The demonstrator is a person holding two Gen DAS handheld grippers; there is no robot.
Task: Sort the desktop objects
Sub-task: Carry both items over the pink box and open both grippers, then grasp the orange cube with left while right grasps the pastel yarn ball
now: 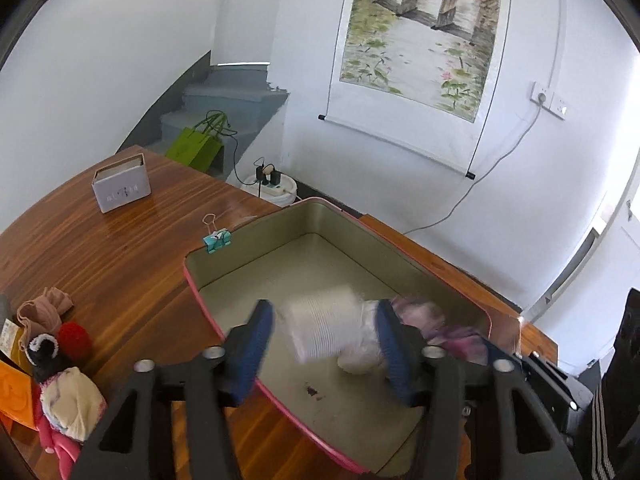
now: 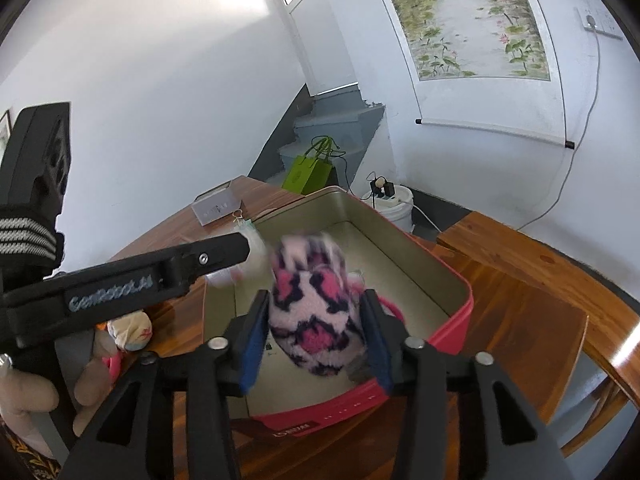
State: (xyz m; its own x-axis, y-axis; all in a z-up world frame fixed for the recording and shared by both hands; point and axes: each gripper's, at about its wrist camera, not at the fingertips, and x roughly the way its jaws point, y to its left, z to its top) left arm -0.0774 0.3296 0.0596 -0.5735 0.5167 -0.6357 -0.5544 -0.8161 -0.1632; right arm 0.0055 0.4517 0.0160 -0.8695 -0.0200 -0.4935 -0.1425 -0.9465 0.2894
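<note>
An open tin box [image 1: 280, 236], pink outside and beige inside, sits on the wooden table. My left gripper [image 1: 324, 312] hangs over it with its blue pads wide apart. A blurred white ribbed sock [image 1: 320, 332] sits between them, with a gap at the left pad. My right gripper [image 2: 315, 300] is over the same box [image 2: 400, 256], shut on a fuzzy pink leopard-pattern sock [image 2: 312, 320]. That pink sock [image 1: 424, 316] shows blurred just right of my left gripper. The left gripper [image 2: 248, 244] reaches in from the left in the right wrist view.
A teal binder clip [image 1: 217, 239] lies beside the box's far corner, and a white card box [image 1: 121, 188] stands further back. Rolled socks [image 1: 68, 396], a red pompom [image 1: 74, 338] and beige stockings [image 1: 44, 308] pile up at the left. A hand [image 2: 24, 396] holds the left gripper.
</note>
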